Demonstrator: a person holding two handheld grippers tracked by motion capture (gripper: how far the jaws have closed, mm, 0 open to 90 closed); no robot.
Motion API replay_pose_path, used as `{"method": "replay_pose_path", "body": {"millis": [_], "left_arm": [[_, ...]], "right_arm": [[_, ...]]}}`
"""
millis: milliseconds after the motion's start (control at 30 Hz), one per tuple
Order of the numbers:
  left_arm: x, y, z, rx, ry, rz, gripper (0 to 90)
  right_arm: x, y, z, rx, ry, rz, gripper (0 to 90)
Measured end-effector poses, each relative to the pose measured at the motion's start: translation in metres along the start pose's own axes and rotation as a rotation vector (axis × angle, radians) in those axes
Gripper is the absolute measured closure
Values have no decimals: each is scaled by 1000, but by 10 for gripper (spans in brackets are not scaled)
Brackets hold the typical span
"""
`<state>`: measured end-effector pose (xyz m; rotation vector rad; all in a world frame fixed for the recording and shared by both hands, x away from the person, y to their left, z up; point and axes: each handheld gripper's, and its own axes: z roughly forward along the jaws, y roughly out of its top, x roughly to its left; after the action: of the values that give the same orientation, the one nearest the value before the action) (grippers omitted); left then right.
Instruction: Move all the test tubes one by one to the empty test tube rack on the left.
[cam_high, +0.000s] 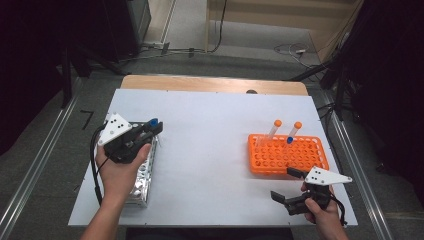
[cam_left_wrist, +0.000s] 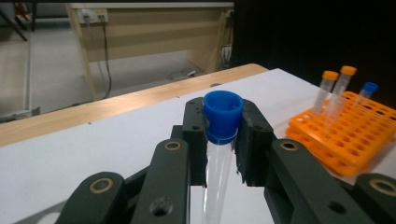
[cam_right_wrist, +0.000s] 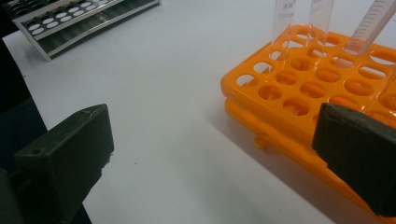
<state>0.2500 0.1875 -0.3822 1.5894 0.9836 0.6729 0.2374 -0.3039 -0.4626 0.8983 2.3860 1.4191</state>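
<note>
Left gripper (cam_high: 150, 131): held in the person's left hand (cam_high: 119, 170) over the metal rack at the left of the tabletop; its jaws are clamped on a blue-capped tube
Blue-capped tube (cam_left_wrist: 219, 140): a clear tube, gripped just under its blue cap between the two black pads, the cap standing above the pads and the clear body running down between the jaws in the left gripper view
Metal rack (cam_high: 142, 175): silvery, lying along the left side of the tabletop, partly covered by the left hand
Right gripper (cam_high: 290, 185): held in the person's right hand (cam_high: 322, 212) at the near right of the tabletop, just in front of the orange rack; its jaws stand wide apart with nothing between them
Orange rack (cam_high: 287, 155): on the right half of the tabletop, well apart from the metal rack; two orange-capped tubes (cam_high: 274, 131) and one blue-capped one stand in its far rows
Tabletop (cam_high: 210, 150): white sheet over a wooden top
</note>
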Motion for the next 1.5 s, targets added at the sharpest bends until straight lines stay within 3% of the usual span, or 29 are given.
{"method": "replay_pose_path", "body": {"millis": [367,667,900,1033,1500], "left_arm": [[42,-4,25,3,99,-54,763],[63,-8,40,-14,183,-90,763],[68,-14,51,7,207,-88,763],[68,-17,57,52,219,-69,763],[69,-27,66,197,214,-95,755]], "right_arm": [[-2,-1,0,-17,15,-8,0],[-1,-2,4,-12,25,-14,0],[-1,-2,4,-10,32,-18,0],[0,-2,5,-10,33,-18,0],[-2,-2,7,-6,27,-17,0]]}}
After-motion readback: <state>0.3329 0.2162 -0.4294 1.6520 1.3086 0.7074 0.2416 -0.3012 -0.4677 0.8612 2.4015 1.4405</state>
